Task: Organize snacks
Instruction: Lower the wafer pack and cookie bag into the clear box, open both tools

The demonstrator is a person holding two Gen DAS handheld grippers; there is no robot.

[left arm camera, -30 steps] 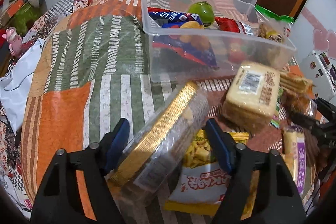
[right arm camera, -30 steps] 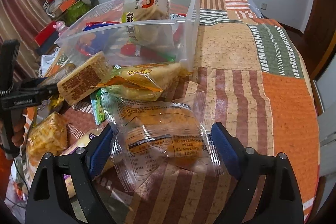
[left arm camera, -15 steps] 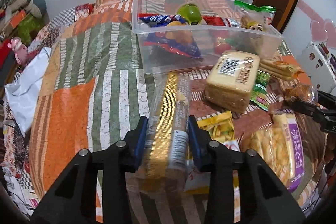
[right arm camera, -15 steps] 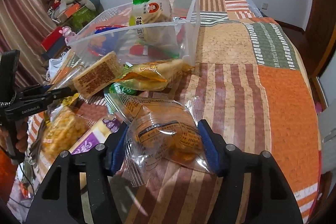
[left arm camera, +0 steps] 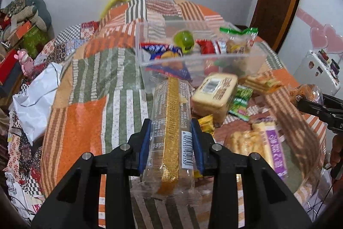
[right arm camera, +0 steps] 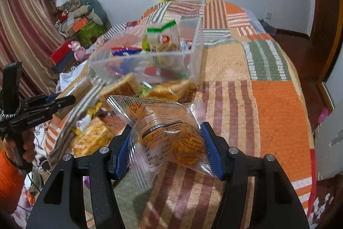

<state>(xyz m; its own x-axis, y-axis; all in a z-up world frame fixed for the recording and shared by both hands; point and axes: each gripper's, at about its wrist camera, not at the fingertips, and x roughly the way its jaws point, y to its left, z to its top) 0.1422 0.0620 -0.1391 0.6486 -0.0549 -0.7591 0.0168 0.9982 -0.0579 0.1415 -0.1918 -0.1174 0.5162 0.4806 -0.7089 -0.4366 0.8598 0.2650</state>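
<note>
Patchwork quilt in orange, green and striped squares, spread under a white wall, with a clear rectangular plastic bin half filled with snack packets at its middle. Loose packets heaped just in front of the bin: a pale yellow block of wrapped crackers, a small green sachet, a purple-labelled pack of biscuit sticks.

Left gripper clamped across a long clear-wrapped biscuit pack with a gold strip down its middle, blue pads pressing both long sides near the barcode end. Long axis running straight ahead along the fingers, far end aimed at the near wall of the bin. Probably fairly stiff thanks to the stacked biscuits inside, moderately light, the film slick; held near one end, so likely to droop or pivot, and brittle under a harder squeeze.

Right gripper closed on a clear crinkly pouch of orange-brown round snacks, raised off the quilt, near the bin but short of it. Soft and very light by the look of it, mostly air and film, contents crushable. Pouch lying crosswise between the fingers, crimped seal edges jutting out to either side, one corner tilted up and away towards the bin. Better gripped on the bulging middle than on the loose seals, which would probably slip.
</note>
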